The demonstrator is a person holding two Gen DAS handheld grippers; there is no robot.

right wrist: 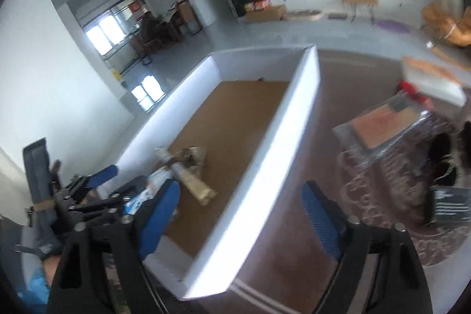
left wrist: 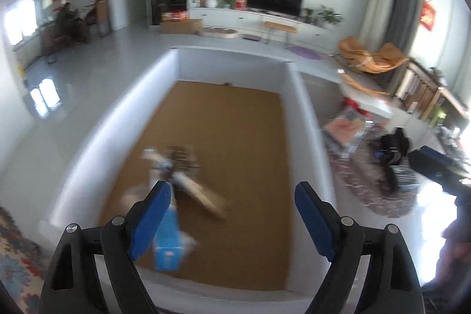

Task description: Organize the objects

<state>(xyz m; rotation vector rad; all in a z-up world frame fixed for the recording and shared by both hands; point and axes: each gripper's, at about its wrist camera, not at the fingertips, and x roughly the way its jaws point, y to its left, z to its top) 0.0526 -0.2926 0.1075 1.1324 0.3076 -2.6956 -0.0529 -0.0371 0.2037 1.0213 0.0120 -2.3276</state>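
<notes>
Left wrist view: we see our left tool [left wrist: 232, 193] with its blue pads spread wide and nothing between them, released above the near end of a white-walled box [left wrist: 232, 61] whose floor is brown. Through the gap and past the left pad lie the things already dropped in the box: a blue carton [left wrist: 167, 249] nearest the box's near wall, a long tan wrapped bundle [left wrist: 203, 196] lying slantwise just beyond it, and a blurred brownish item [left wrist: 182, 156] behind that; all sit in the near left part of the box floor, and motion blur keeps us from telling more about them. The far half of the box floor is bare brown. Our right tool [left wrist: 435, 167] shows at the right edge of this view, beyond the box's right wall, over a patterned rug [left wrist: 368, 190]. In the right wrist view our right tool [right wrist: 241, 202] is likewise released, its pads far apart and empty, straddling the box's right wall [right wrist: 265, 167] from above, with one pad over the box floor and the other over the dark floor outside. On the rug outside the box lie a flat packet in clear wrap [right wrist: 385, 128] and, nearer the right edge, a dark box with white lettering [right wrist: 450, 205]. At the lower left our gloved left hand [right wrist: 59, 214] grips the left tool over the box's near left corner.
</notes>
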